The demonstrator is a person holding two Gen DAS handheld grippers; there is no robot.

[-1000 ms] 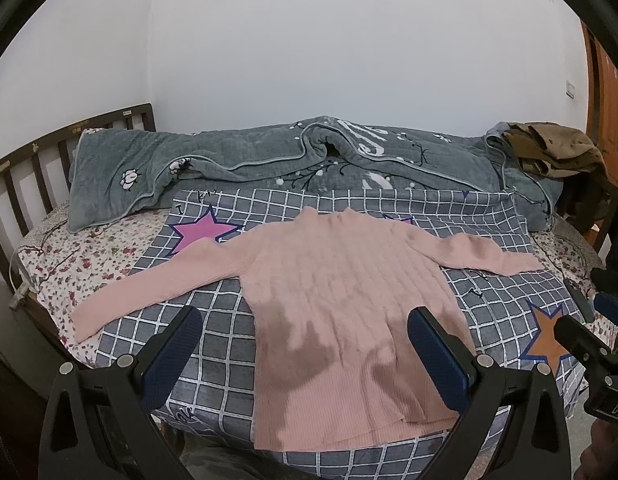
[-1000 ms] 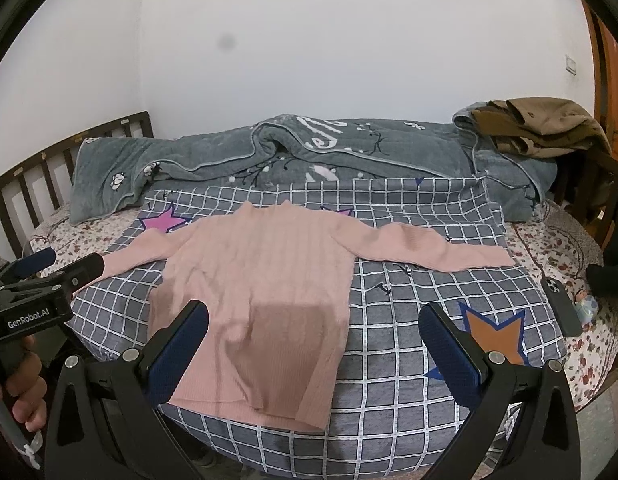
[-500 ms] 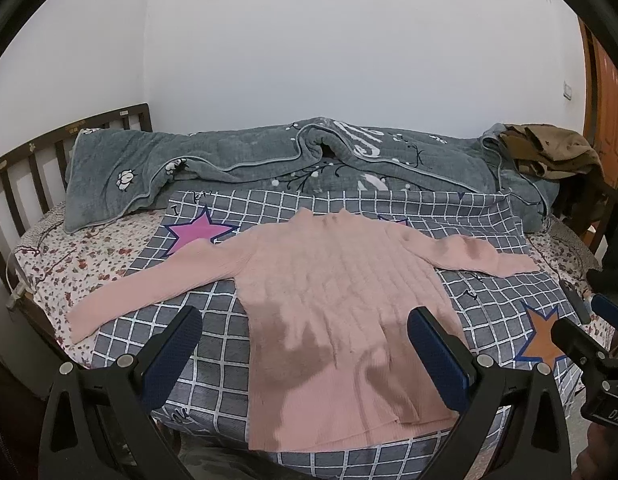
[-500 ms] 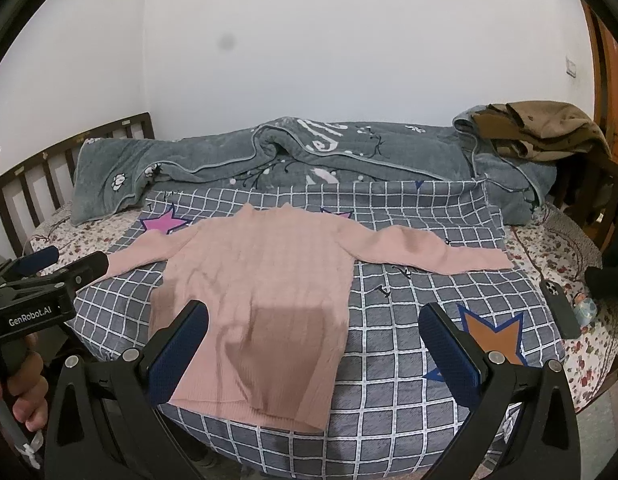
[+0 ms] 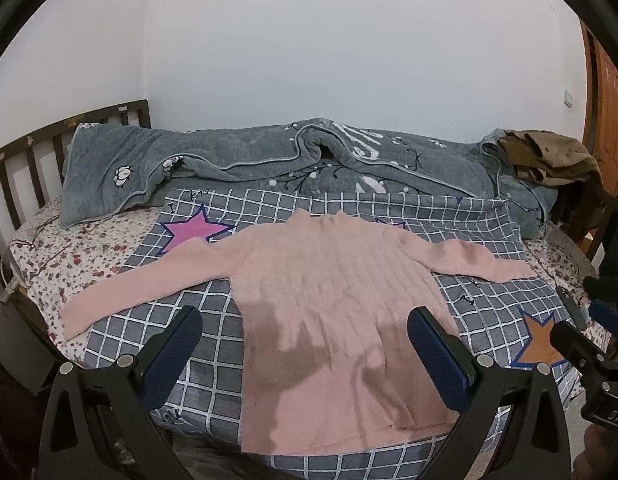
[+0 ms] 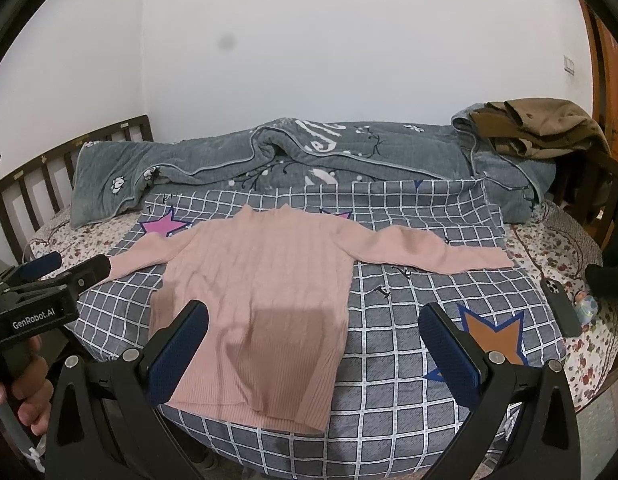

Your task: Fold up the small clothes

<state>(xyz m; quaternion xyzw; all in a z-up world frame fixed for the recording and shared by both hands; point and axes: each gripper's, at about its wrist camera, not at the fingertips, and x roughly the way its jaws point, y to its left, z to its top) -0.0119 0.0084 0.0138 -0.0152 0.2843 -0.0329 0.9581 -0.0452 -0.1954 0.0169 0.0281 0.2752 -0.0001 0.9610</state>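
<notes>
While both hand-held grippers (image 5: 305,340) (image 6: 315,336) gape over sweater (image 5: 333,304), only rt view shows phone (image 6: 561,308).

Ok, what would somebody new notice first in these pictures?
The pink sweater spread flat with both sleeves out, mid-bed on the grey checked blanket. Behind it a rumpled grey quilt lies along the wall. Both grippers, left and right, hover open near its hem.

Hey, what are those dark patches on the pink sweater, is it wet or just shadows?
Likely shadows: in the left wrist view a ragged dark patch covers the pink sweater near its hem; in the right wrist view it is a squarer block.
</notes>
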